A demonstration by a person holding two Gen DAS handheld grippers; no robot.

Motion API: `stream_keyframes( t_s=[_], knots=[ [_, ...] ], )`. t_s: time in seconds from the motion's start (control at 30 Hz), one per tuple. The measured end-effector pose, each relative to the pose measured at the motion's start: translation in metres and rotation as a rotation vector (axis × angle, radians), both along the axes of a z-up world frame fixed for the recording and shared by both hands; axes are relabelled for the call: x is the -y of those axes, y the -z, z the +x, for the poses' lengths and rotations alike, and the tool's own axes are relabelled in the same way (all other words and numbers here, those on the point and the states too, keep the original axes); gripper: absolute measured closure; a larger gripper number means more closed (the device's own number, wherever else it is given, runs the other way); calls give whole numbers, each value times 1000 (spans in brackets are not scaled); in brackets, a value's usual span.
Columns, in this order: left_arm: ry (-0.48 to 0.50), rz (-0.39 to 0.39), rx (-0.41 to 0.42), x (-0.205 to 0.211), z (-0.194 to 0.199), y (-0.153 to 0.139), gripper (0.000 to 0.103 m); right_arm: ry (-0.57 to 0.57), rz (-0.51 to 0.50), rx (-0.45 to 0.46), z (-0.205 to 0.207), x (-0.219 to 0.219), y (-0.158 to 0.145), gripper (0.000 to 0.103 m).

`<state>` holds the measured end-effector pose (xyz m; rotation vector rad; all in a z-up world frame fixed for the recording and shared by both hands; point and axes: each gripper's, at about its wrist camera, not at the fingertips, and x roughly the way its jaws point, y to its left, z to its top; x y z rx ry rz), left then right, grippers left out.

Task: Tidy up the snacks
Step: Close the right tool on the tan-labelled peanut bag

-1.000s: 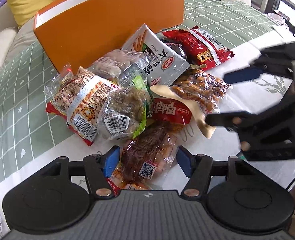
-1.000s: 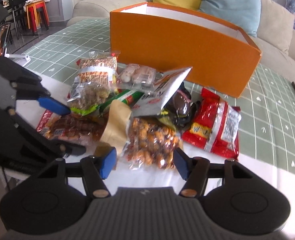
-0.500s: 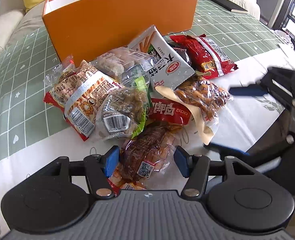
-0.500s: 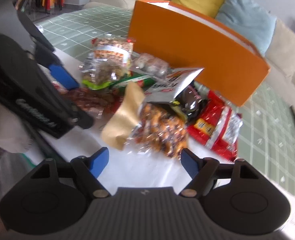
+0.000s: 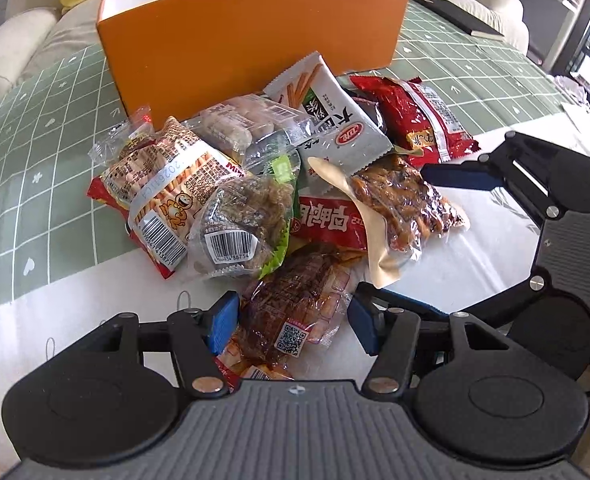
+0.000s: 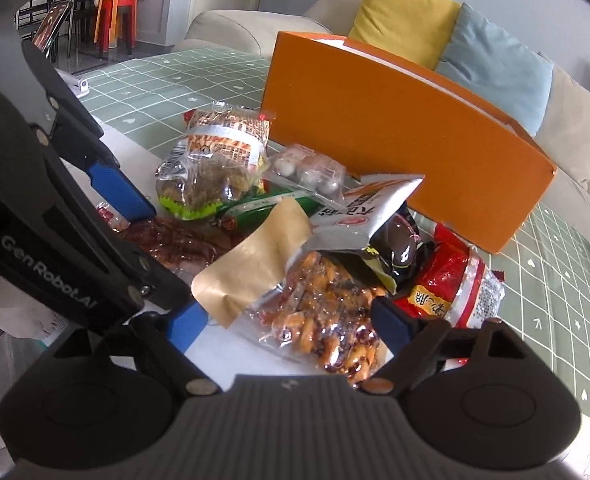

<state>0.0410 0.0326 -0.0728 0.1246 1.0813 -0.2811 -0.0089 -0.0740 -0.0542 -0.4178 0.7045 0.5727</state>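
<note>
Heap of crinkled plastic snack packets (image 5: 279,184) lies on the worktop (image 5: 487,264) directly before the tall orange cardboard box (image 5: 251,40). Left claw (image 5: 291,320) open, straddling a clear dried-meat packet (image 5: 295,304). Right claw (image 6: 291,320), jaws just widening, open astride a clear glazed-nut packet (image 6: 327,320)

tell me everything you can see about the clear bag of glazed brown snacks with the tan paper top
The clear bag of glazed snacks is a see-through plastic pouch with a tan paper header, folded and curling upward. It is full of glossy orange-brown pieces with dark specks. It lies flat on the white cloth at the near edge of the pile, its far end tucked under the white stick-snack packet. The right gripper straddles it, jaws open after widening, pads not pressing.
</note>
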Motion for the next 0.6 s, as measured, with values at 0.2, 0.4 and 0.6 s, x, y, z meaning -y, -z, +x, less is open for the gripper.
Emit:
stream_keyframes(
  t_s=[0.2, 0.4, 0.6],
  knots=[
    [16, 21, 22, 3, -5, -2, 36, -16, -37, 30, -10, 2, -5, 44],
    [23, 19, 37, 5, -9, -6, 37, -76, -86, 74, -32, 0, -14, 95],
    [66, 49, 57, 14, -11, -5, 37, -45, -67, 129, -37, 6, -25, 98]
  ],
)
